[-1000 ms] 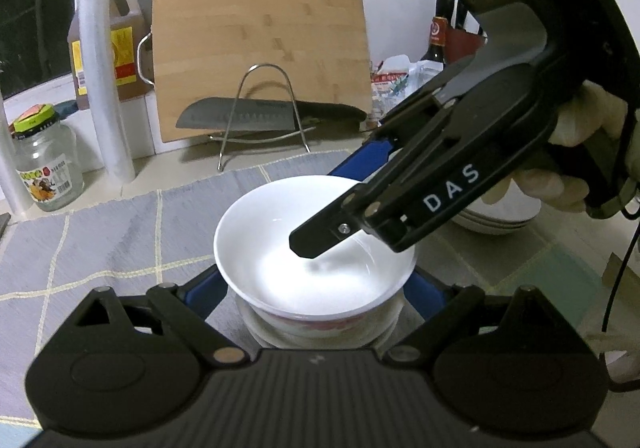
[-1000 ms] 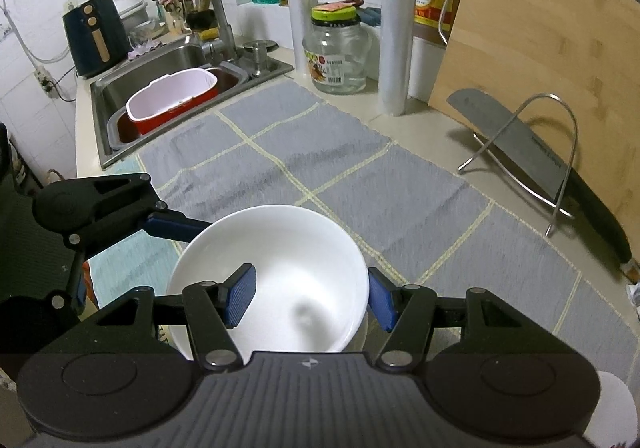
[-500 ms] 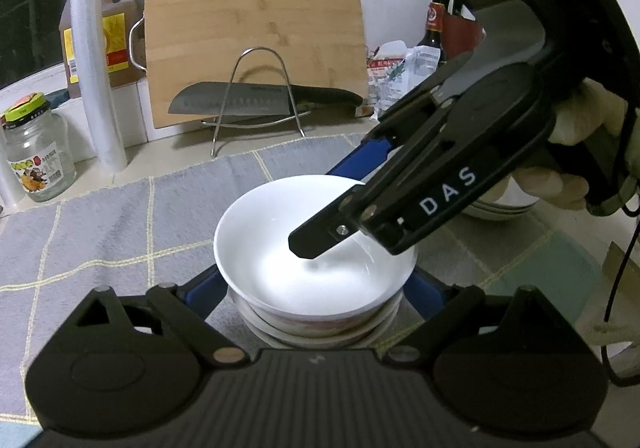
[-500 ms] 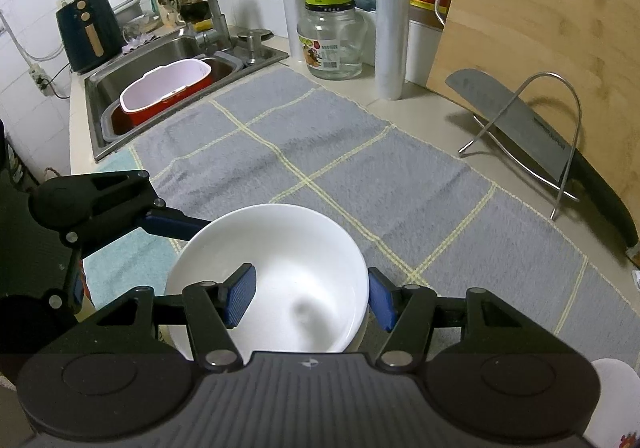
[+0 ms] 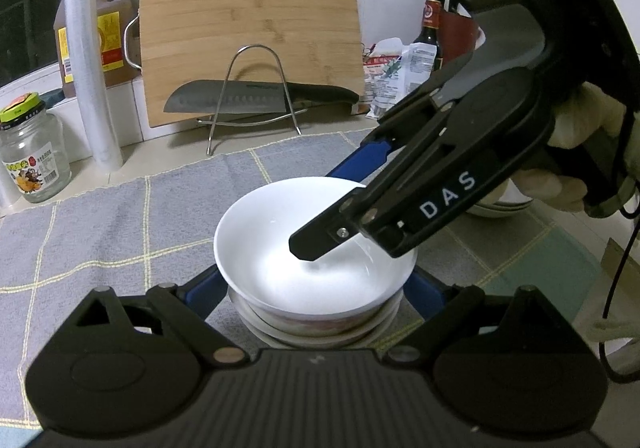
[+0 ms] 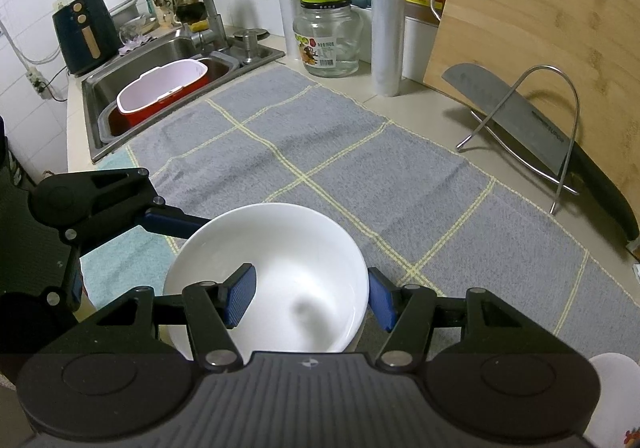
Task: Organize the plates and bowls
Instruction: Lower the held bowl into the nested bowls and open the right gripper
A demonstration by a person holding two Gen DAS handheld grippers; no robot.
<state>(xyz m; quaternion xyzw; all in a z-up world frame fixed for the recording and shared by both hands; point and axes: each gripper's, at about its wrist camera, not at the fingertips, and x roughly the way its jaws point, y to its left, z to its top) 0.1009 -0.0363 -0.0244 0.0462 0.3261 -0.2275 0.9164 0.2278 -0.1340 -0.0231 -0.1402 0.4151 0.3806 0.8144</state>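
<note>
Far left, against the tiled wall: a dark air fryer (image 6: 82,34). Next to it, a steel sink (image 6: 160,52) with a red tub (image 6: 160,96) inside.

Further right along the back of the counter: a glass jar (image 6: 326,40) with a green lid, then an upright roll of cling film (image 6: 386,16), then an oil jug (image 5: 102,44). Beside these, a bamboo cutting board (image 5: 248,28) leaning on the wall. In front of the board, a knife (image 5: 224,102) lying across a wire rack (image 5: 257,46).

Spread over the counter in front of all this: a grey towel (image 5: 100,224) with yellow lines.

Near the front edge, over the towel: the left gripper (image 5: 316,290), blue pads on either side of a stack of dishes (image 5: 320,332). Cannot tell whether these pads press on the stack or merely flank it.

On top of that stack: the white bowl (image 5: 280,248), upright.

From the right, reaching down into it: the right gripper (image 6: 310,300). Straddles the bowl's wall, one pad inside, the other against the outside just below the rim. Clenched on the white bowl, jaws narrow.

Behind that gripper, a gloved hand (image 5: 580,152) around its handle. Below the hand, on the counter, more white dishes (image 5: 500,204), largely hidden.
</note>
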